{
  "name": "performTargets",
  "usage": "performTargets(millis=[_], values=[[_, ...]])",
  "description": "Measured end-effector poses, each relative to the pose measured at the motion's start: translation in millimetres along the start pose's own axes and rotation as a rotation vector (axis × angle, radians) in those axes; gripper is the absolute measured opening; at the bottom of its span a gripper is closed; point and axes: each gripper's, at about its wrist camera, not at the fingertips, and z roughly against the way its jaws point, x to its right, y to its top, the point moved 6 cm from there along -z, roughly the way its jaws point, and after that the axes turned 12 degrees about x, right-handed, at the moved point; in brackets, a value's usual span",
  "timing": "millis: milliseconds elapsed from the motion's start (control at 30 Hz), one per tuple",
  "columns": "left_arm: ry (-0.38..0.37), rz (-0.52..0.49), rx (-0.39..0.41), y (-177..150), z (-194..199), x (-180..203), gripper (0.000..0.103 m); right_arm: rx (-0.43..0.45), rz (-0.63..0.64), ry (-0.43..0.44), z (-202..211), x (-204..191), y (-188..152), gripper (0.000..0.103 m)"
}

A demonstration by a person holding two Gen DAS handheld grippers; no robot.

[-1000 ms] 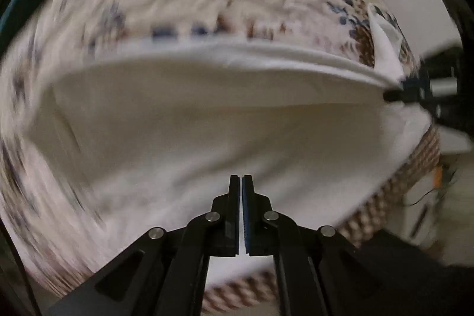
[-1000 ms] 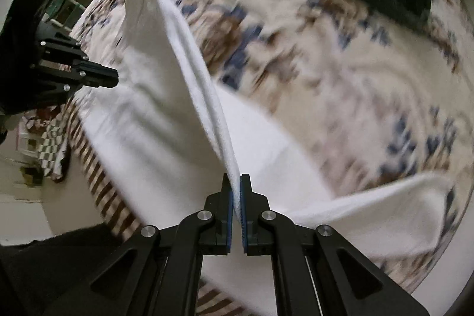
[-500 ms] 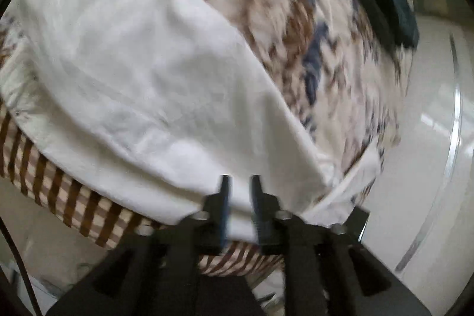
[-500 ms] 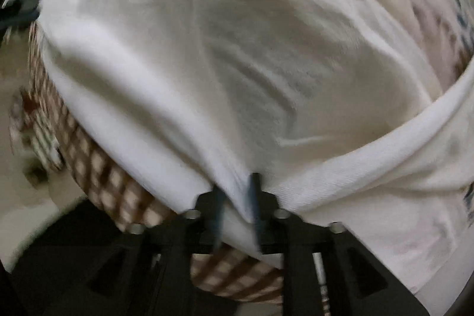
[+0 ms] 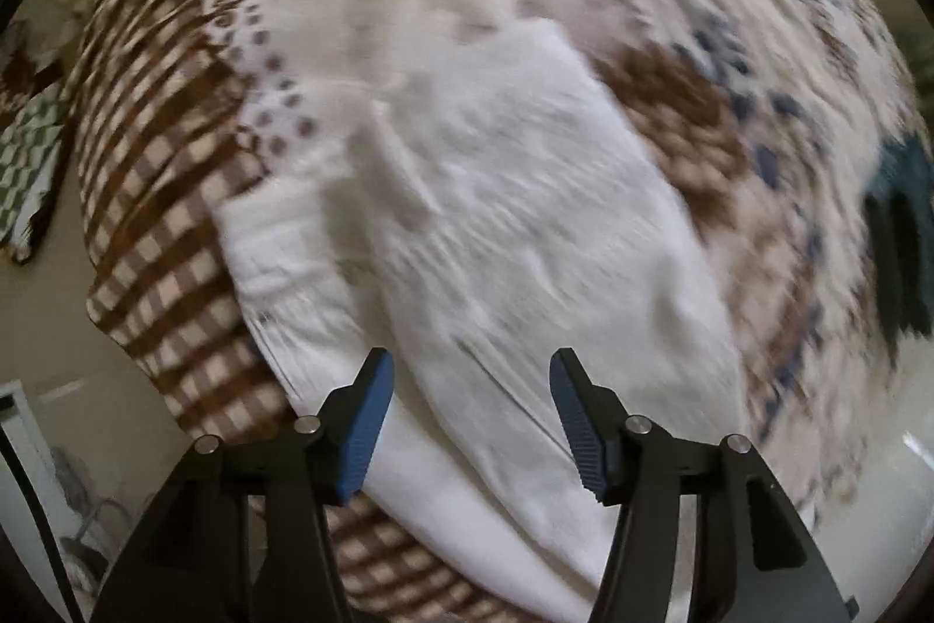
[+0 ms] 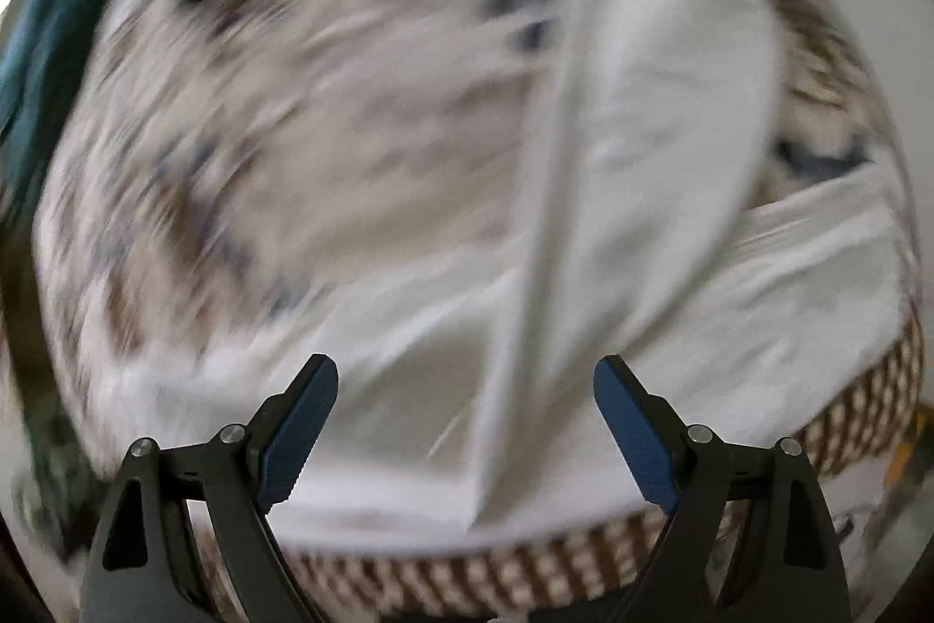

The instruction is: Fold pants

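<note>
Both hand-held grippers (L [image 5: 470, 413], R [image 6: 465, 418]) spread, empty, over white pants [image 5: 525, 226] on patterned bedspread [image 5: 175, 191]; dark green clothes [image 5: 902, 237] nearby.

The pants [image 5: 525, 226] are white cloth, matt, with a slightly rough, nubbly weave and soft creases; in the right wrist view [image 6: 659, 144] they are too blurred to read the texture. The bedspread [image 5: 175, 144] is matt printed cloth, brown checks at its edge, blue and brown blotches further in. The left gripper [image 5: 470, 418] and right gripper [image 6: 466, 424] are matt black plastic with bright metal pivot pins, their jaws faced with ribbed blue pads [image 5: 365, 439]
</note>
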Motion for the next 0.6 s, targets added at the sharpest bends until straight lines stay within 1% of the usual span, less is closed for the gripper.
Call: performTargets(millis=[33,100,167,200,233,267,300,333,400,433,467,500,533,567,600], values=[[0.019,0.016,-0.003,2.7,-10.3,-5.8,0.053,0.022,-0.043,-0.041,-8.0,12.5,13.6,0.092],[0.04,0.037,-0.011,5.8,-22.9,-12.0,0.053,0.047,-0.069,-0.102,-25.3,35.3,34.4,0.092],[0.046,0.055,-0.025,4.4,-33.7,-15.6,0.053,0.057,-0.074,-0.119,-41.3,48.6,54.4,0.09],[0.054,0.055,-0.026,2.8,-36.0,-16.7,0.053,0.044,-0.068,-0.132,-50.1,50.5,61.1,0.077],[0.061,0.048,-0.024,-0.1,-36.2,-18.1,0.053,0.032,-0.062,-0.139,-56.5,53.2,65.9,0.037],[0.063,0.038,-0.021,-2.3,-35.9,-17.6,0.053,0.029,-0.061,-0.139,-58.9,56.3,69.2,0.01],[0.07,0.028,-0.017,-4.4,-34.4,-17.5,0.053,0.032,-0.076,-0.141,-56.9,61.6,70.7,0.005],[0.074,0.014,-0.022,-8.7,-32.9,-15.9,0.053,0.041,-0.1,-0.136,-51.0,73.3,73.1,0.005],[0.065,0.001,-0.04,-18.2,-31.3,-9.7,0.053,0.085,-0.158,-0.156,-29.0,102.1,70.3,0.004],[0.065,-0.015,-0.049,-26.5,-29.3,-8.2,0.053,0.105,-0.198,-0.169,-18.0,122.4,65.2,0.004],[0.064,-0.032,-0.058,-33.6,-28.9,-6.5,0.053,0.118,-0.268,-0.195,-3.4,149.4,52.9,0.004],[0.061,-0.049,-0.068,-42.5,-30.1,-1.9,0.053,0.115,-0.316,-0.217,3.8,170.4,41.0,0.004],[0.06,-0.068,-0.079,-53.3,-30.3,1.5,0.053,0.09,-0.376,-0.247,7.3,195.1,22.9,0.004],[0.057,-0.08,-0.082,-59.9,-30.2,3.5,0.053,0.05,-0.429,-0.256,5.0,213.3,4.5,0.005],[0.054,-0.092,-0.082,-65.6,-29.7,5.0,0.053,0.001,-0.47,-0.244,-0.9,226.0,-11.4,0.005]])
